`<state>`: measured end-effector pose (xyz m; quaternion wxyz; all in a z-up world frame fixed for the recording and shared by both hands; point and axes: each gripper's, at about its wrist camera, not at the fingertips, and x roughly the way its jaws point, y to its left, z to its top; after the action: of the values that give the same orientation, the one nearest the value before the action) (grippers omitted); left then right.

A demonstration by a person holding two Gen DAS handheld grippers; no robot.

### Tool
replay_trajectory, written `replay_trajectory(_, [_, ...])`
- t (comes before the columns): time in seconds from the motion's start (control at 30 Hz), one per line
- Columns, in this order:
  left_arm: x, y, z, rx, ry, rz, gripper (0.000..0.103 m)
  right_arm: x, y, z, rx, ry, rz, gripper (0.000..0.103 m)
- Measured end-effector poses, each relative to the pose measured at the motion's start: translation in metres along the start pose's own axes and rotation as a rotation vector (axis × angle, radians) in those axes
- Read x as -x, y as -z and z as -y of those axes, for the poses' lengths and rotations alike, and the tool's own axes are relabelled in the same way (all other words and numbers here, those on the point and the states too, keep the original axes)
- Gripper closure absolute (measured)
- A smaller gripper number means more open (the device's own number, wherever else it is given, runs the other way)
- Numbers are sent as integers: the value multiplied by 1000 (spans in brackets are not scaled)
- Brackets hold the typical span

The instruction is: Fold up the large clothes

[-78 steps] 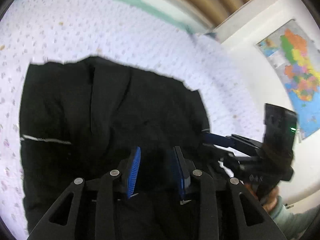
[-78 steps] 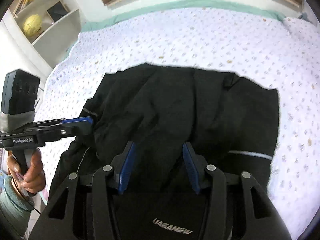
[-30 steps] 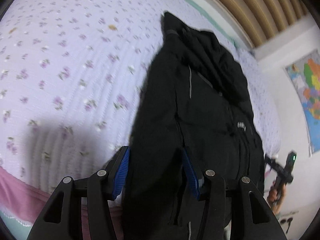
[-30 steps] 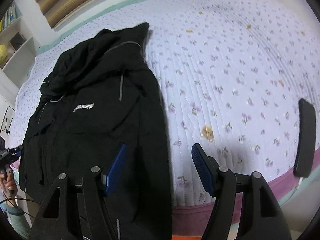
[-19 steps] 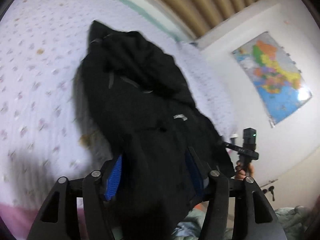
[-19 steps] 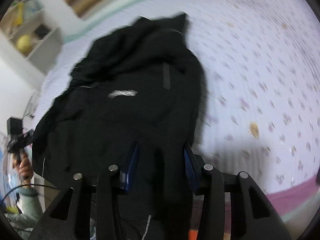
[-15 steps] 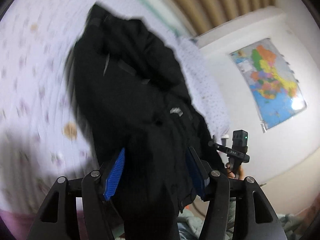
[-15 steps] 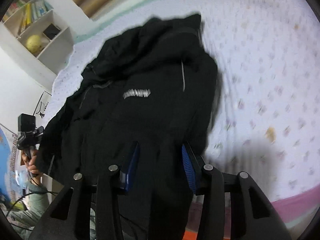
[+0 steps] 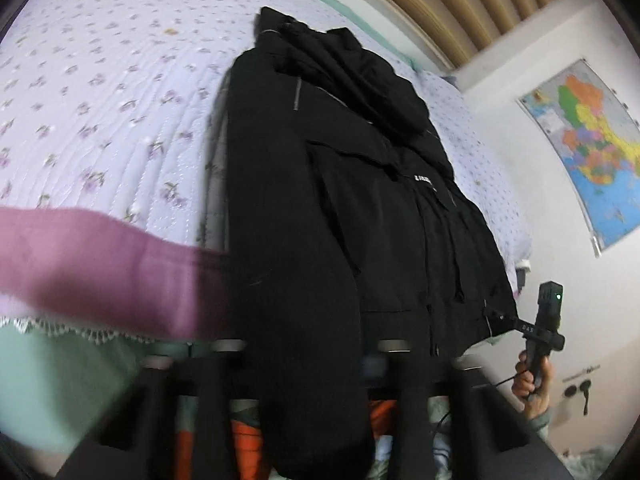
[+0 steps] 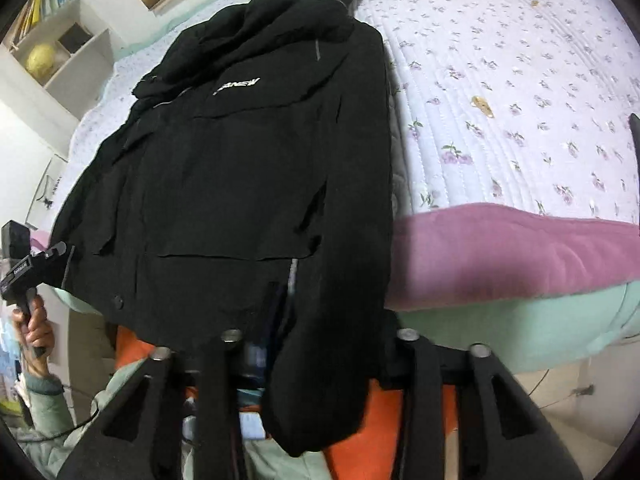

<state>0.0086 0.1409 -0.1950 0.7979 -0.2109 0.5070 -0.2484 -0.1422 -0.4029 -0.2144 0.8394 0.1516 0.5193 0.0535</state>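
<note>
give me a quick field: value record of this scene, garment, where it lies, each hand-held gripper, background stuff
garment: black jacket, white chest lettering, hood at the far end
surface: bed with floral quilt; pink edge
jacket position: lengthwise on the quilt, hem end hanging past the near bed edge
left hand-held gripper: at the jacket's hem; fingertips hidden by fabric
right hand-held gripper: at the hem on the other side, fingertips hidden too
background: wall map, shelf with yellow ball

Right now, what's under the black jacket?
The black jacket lies on the floral quilt; its lower part hangs past the pink bed edge. Whatever sits directly beneath is covered.
</note>
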Motion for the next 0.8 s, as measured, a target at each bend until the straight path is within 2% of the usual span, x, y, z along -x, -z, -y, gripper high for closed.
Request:
replay_trajectory(0.03, [3, 1, -1, 7, -3, 14, 89, 3, -2, -1, -9, -21, 12, 86])
replay_trajectory(0.1, [17, -2, -2, 13, -10, 66, 90, 16, -7, -1, -6, -28, 46, 88])
replay_trajectory(0.17, [30, -10, -2, 34, 28, 101, 91, 32, -18, 0, -9, -52, 83, 89])
replay_trajectory(0.23, [40, -24, 1, 34, 81, 130, 91, 51, -33, 2, -14, -89, 129, 89])
replay_trajectory(0.43, [63, -96, 26, 7, 159, 247, 90, 86, -98, -2, -12, -126, 256, 89])
replay_trajectory(0.67, [45, -195, 46, 9, 128, 322, 90, 94, -205, -4, -39, -144, 379, 89])
replay_trajectory(0.8, [11, -252, 47, 26, 29, 369, 87, 69, -269, -11, -43, -88, 440, 89])
